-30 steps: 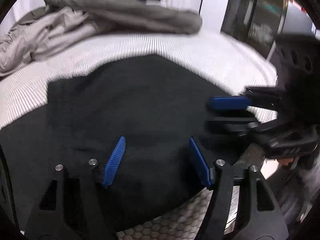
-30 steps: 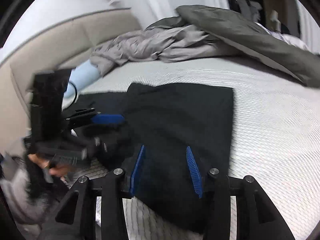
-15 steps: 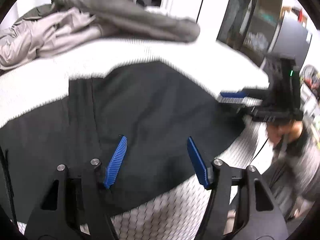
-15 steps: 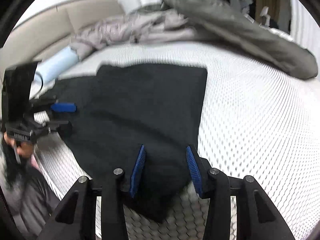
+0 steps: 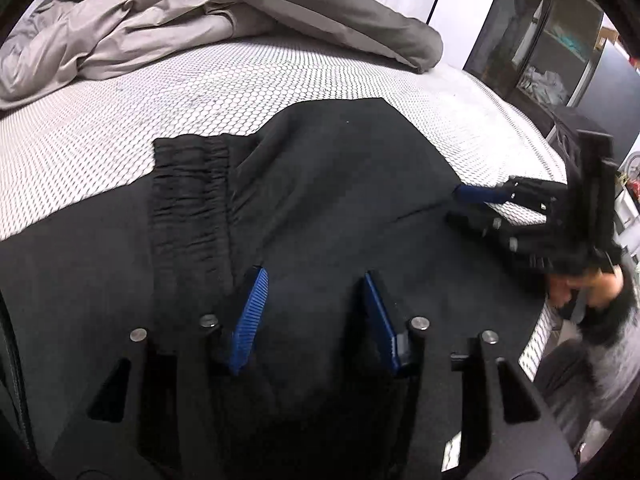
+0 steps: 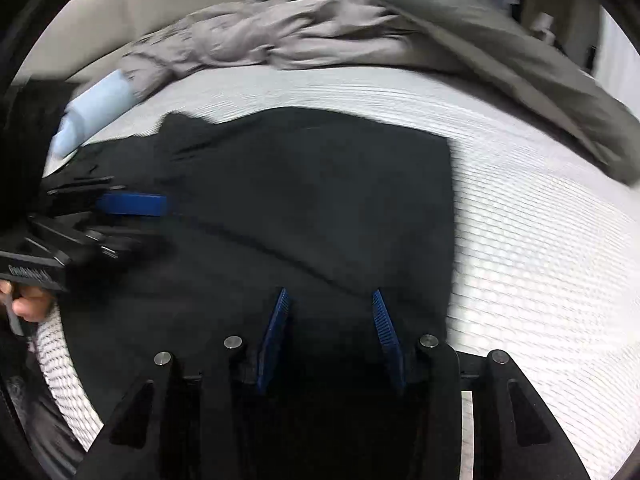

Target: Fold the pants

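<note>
The pants (image 5: 328, 208) lie flat on the bed (image 5: 120, 120), near its near edge, waistband (image 5: 192, 200) to the left. A duvet (image 5: 224, 12) is heaped along the far side. A pillow (image 6: 96, 108) lies far left.

place: bedroom | evidence: mattress (image 5: 280, 64), rumpled duvet (image 5: 168, 20), padded headboard (image 6: 120, 20)

Black handheld grippers, blue ribbed pads
Silver screw heads across each black frame; white lettering on left gripper (image 6: 100, 220); fuzzy grey sleeve (image 5: 612, 344).
</note>
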